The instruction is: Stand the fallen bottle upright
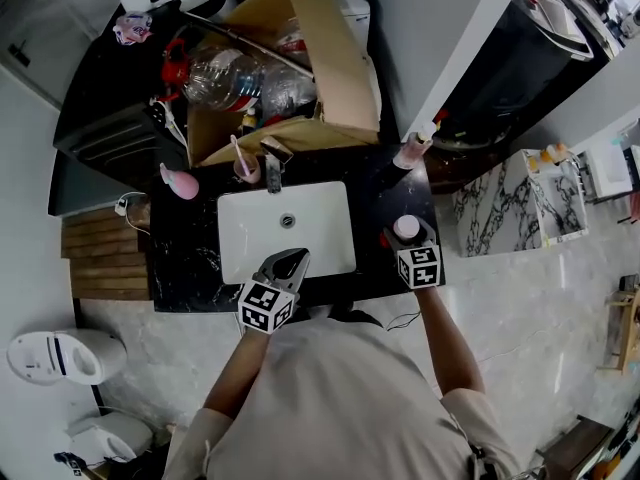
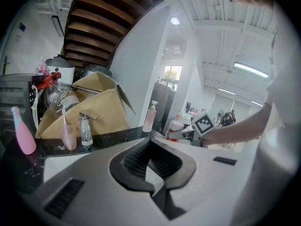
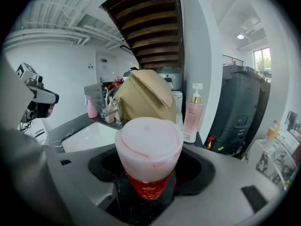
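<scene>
The bottle point(image 1: 406, 227) has a pale pink cap and a red body. It stands upright on the black counter point(image 1: 372, 268) to the right of the sink. My right gripper point(image 1: 401, 238) is shut on the bottle. In the right gripper view the bottle point(image 3: 149, 149) fills the space between the jaws of my right gripper point(image 3: 149, 171). My left gripper point(image 1: 288, 263) hangs over the sink's front edge. In the left gripper view my left gripper point(image 2: 150, 166) has its ribbed pads nearly touching, with nothing between them.
The white sink basin point(image 1: 240, 208) has a faucet point(image 1: 272, 164) behind it. A pink cup with a toothbrush point(image 1: 245, 168) and a pink bottle point(image 1: 180, 182) stand at the back left. A pink pump bottle point(image 1: 412, 150) is at the back right. An open cardboard box point(image 1: 330, 58) stands behind.
</scene>
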